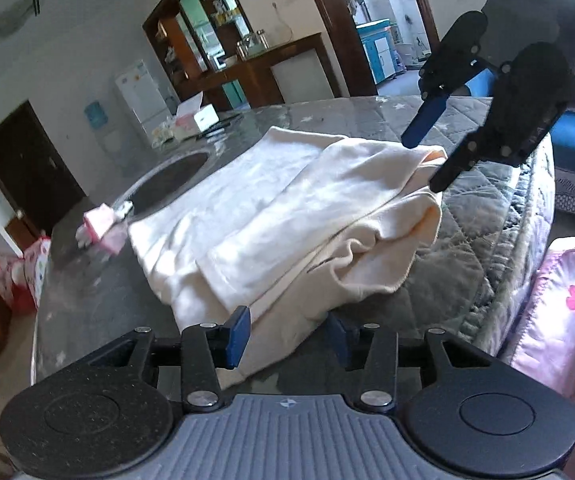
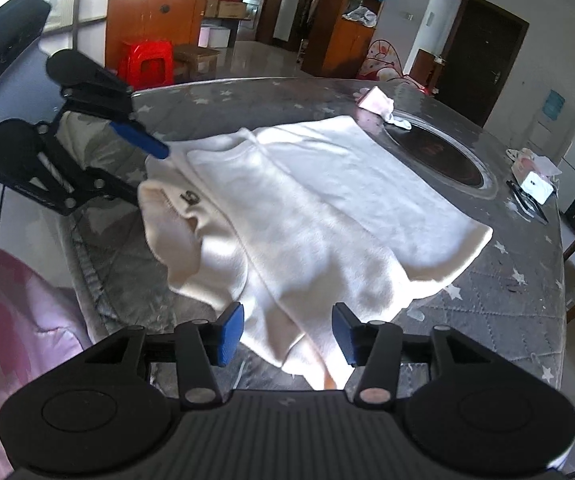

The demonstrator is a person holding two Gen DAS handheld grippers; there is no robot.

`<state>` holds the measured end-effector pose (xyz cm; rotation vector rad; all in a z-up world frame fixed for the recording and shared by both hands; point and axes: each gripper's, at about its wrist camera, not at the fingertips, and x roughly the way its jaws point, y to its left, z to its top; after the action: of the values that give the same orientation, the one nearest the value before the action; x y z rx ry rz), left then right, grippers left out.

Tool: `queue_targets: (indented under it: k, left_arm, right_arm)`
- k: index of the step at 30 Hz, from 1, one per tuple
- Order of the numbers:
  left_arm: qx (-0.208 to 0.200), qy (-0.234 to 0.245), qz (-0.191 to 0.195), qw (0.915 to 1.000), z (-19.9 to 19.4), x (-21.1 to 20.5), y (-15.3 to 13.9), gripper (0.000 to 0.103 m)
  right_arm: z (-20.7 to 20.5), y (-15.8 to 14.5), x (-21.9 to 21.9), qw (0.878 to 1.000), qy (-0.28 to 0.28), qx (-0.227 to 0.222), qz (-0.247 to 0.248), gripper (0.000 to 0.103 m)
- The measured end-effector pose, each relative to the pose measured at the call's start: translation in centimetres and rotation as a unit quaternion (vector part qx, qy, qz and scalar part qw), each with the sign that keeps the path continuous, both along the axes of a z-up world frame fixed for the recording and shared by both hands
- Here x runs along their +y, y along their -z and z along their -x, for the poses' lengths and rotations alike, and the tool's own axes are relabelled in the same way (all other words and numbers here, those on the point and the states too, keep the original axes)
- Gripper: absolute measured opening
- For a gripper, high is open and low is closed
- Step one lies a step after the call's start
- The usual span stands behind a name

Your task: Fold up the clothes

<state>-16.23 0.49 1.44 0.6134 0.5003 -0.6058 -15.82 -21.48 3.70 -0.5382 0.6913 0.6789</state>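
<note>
A cream-white garment (image 1: 287, 208) (image 2: 307, 208) lies folded lengthwise on a round table (image 1: 467, 240) (image 2: 507, 300) under a grey quilted cover with stars. One side is laid over the middle, and a bunched end with a small dark logo (image 2: 189, 198) sits near the table's edge. My left gripper (image 1: 287, 338) (image 2: 149, 176) stands open at that bunched end, pads off the cloth. My right gripper (image 2: 287, 334) (image 1: 423, 165) is open over the opposite end, with cloth below the gap and nothing pinched.
A dark round inset (image 1: 171, 176) (image 2: 439, 160) sits in the table's middle. A tissue box (image 1: 199, 118) (image 2: 535, 186) and a small pink packet (image 1: 99, 226) (image 2: 375, 102) lie beyond the garment. Pink flowered fabric (image 1: 567, 300) (image 2: 7, 320) borders the near edge.
</note>
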Motion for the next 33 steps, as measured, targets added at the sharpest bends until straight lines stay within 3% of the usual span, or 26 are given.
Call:
queue_targets:
  k: [2,4,7,12,18,23,26,28,31,33]
  left_arm:
    - [-0.006,0.006,0.002,1.0000,-0.2,-0.3,0.1,0.045]
    - [-0.004,0.010,0.011,0.9999,-0.6,-0.4,0.0,0.021]
    - [0.009,0.007,0.039,0.9992,-1.2,-0.1,-0.6,0.011]
    - [0.029,-0.014,0.098,0.9946,-2.8,0.6,-2.2,0.011]
    - [0.074,-0.045,0.156,0.9840,-5.6,1.0,-3.1,0.010]
    - [0.076,-0.045,0.164,0.9824,-6.7,0.8,-3.6,0.010]
    - [0.080,-0.045,0.160,0.9829,-6.9,0.7,-3.3,0.011]
    - [0.083,-0.045,0.157,0.9830,-6.8,0.9,-3.0,0.014]
    - [0.076,-0.044,0.148,0.9851,-6.0,1.4,-2.7,0.018]
    - [0.066,-0.042,0.136,0.9876,-5.3,1.7,-2.4,0.021]
  right_arm:
    - [0.2,0.3,0.1,1.000,-0.009,-0.002,0.005,0.053]
    - [0.5,0.5,0.3,1.000,-0.017,-0.004,0.011,0.057]
    - [0.8,0.9,0.5,0.999,-0.031,-0.011,0.022,0.058]
    - [0.9,1.4,1.0,0.998,-0.050,-0.031,0.023,0.059]
    - [-0.7,1.8,1.4,0.999,-0.031,-0.022,-0.031,0.058]
    - [-0.6,2.0,2.1,0.999,-0.027,-0.025,-0.041,0.058]
    - [-1.5,2.2,2.0,0.999,-0.007,-0.014,-0.048,0.045]
    - [-2.3,2.1,1.7,0.998,0.011,-0.001,-0.059,0.028]
    - [-3.1,1.7,1.1,0.996,0.023,0.020,-0.085,0.015]
    - [-3.4,1.5,0.9,0.994,0.028,0.031,-0.096,0.014]
